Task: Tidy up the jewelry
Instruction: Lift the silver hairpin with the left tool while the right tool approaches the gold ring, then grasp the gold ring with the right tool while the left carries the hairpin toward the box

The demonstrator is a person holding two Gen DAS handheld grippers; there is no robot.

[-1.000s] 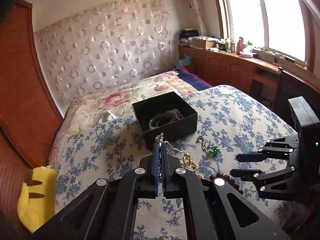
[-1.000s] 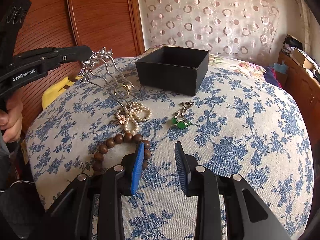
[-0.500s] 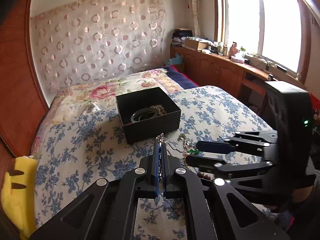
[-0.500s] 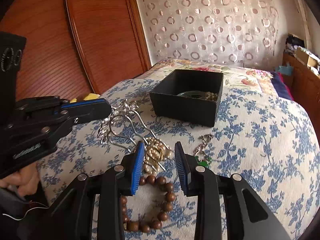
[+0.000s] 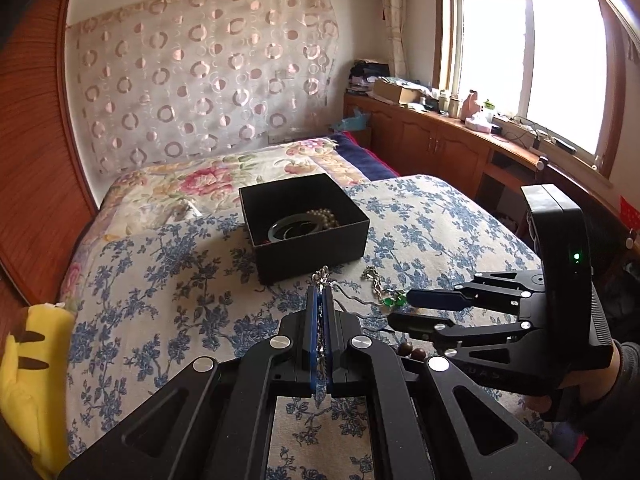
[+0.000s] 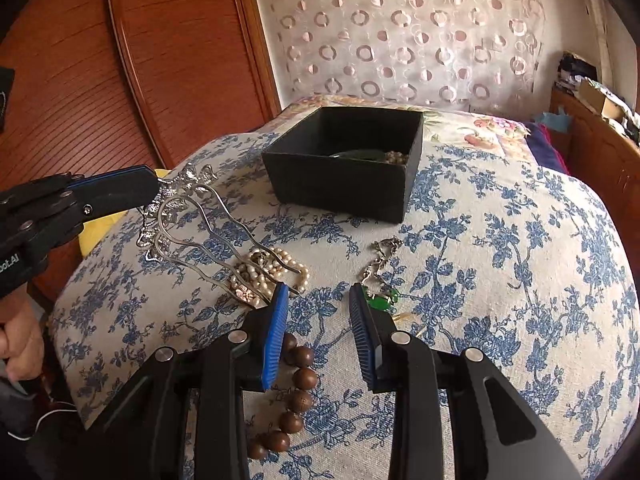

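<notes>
My left gripper (image 5: 320, 294) is shut on the ornate head of a silver hairpin (image 6: 188, 216), held just above the bed; its wavy prongs reach over a pearl string (image 6: 260, 270). It also shows in the right wrist view (image 6: 154, 188). My right gripper (image 6: 318, 306) is open and empty, low over the bedspread between the pearls and a green-stone chain (image 6: 378, 280). A wooden bead bracelet (image 6: 298, 380) lies under it. The black box (image 5: 304, 224) holds a dark bangle (image 5: 294, 230) and pearls.
The blue-flowered bedspread (image 6: 520, 280) drops off at its rounded edges. A yellow plush toy (image 5: 28, 364) sits at the bed's left side. A wooden wall panel (image 6: 120, 60) stands left; a wooden cabinet (image 5: 440, 144) runs under the window.
The left gripper, still holding the hairpin, has shifted so the pin's prongs now lie over the pearls. The right gripper has moved forward and lower, between the pearls and the green chain.
</notes>
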